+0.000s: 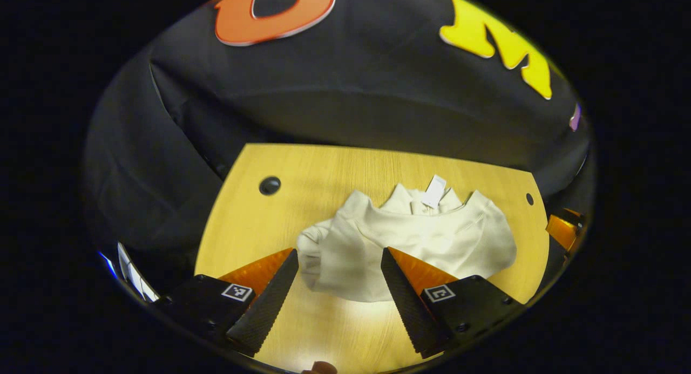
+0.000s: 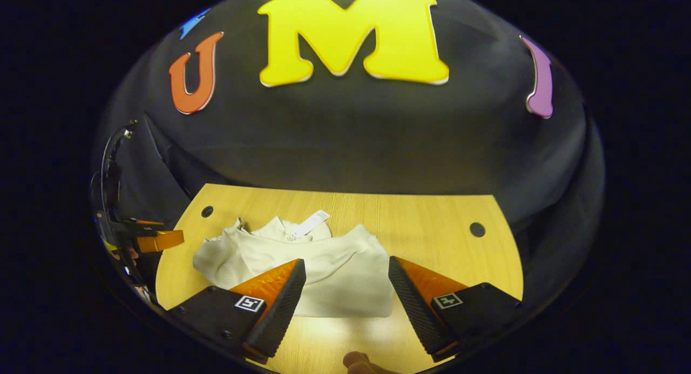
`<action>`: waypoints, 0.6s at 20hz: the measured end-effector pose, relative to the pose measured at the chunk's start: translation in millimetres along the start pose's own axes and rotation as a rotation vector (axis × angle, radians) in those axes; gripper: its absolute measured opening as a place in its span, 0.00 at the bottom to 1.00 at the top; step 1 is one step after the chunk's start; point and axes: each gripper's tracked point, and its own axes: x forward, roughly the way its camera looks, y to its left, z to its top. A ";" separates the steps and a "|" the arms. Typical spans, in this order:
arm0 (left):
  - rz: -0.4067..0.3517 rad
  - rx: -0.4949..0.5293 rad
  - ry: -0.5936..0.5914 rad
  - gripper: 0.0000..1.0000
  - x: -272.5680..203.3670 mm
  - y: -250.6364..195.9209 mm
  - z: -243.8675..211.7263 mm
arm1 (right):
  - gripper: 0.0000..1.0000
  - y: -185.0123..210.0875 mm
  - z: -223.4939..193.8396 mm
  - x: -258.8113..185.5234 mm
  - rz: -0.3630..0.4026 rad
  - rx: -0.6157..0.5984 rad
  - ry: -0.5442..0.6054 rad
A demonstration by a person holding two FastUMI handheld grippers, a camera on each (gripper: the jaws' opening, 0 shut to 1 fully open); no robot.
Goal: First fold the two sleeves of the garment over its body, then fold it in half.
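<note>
Left gripper [image 1: 339,258]: fingers spread wide, nothing between them, held above the wooden table [image 1: 253,228]. The garment [image 1: 410,239], a pale cream top, lies ahead of the fingers and just past their tips, its near hem falling between the two tips and its bulk reaching off toward the right finger's side. It sits rumpled and bunched in a compact heap, not flat. A white tag [image 1: 435,191] stands up at the neckline on the far edge of the garment. One round dark hole [image 1: 269,185] in the tabletop lies beyond the left finger, well apart from the cloth; a smaller hole [image 1: 529,199] sits near the table's far right corner. Black cloth wall [image 1: 351,104] rises behind the table.

Right gripper [image 2: 346,267]: fingers likewise held apart, gripping nothing, above the same table [image 2: 432,223]. Here the garment [image 2: 324,266] lies ahead, mostly behind and beyond the left finger, its near hem stretching across the gap between the tips. Tag [image 2: 312,222] at the far side. Two holes in the tabletop, one [image 2: 207,211] far left, one [image 2: 477,229] beyond the right finger. The other gripper [image 2: 154,239] shows at the far left edge, off the table's side, apart from the cloth.
</note>
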 end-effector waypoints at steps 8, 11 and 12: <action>0.051 -0.012 -0.645 0.98 -215.9 12.6 56.1 | 0.96 18.5 39.6 -218.8 -0.061 0.028 -0.551; 0.021 -0.039 -0.695 0.98 -239.9 6.4 50.5 | 0.93 31.6 25.1 -263.4 -0.061 0.021 -0.631; -0.006 -0.059 -0.699 0.98 -245.3 4.6 47.3 | 0.96 37.2 19.3 -276.7 -0.057 0.024 -0.653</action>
